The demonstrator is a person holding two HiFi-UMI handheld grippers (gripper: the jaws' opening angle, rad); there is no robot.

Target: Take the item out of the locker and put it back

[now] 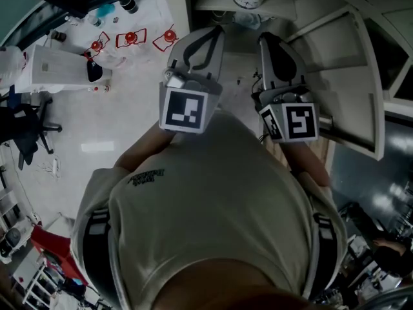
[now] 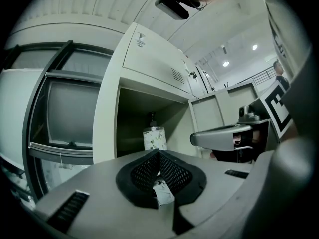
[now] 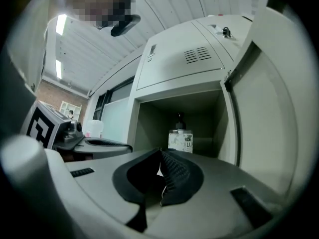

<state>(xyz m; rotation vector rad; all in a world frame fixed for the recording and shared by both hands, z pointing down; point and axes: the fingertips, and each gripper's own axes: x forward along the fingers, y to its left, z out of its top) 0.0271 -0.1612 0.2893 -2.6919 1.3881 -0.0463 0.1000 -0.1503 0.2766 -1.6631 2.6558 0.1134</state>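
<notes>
Right gripper view: right claw (image 3: 160,157) and left claw (image 2: 158,159) are held shut, empty, aimed toward the locker's (image 3: 145,128) bottle (image 3: 180,139), likely for retrieval.

Black office chair (image 1: 26,134), white box (image 1: 58,70), red floor markers (image 1: 131,39)

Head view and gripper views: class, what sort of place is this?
Probably a lab or workshop locker area: a bank of vented metal lockers, one open with a pump bottle inside, and an office chair on a pale floor.
</notes>
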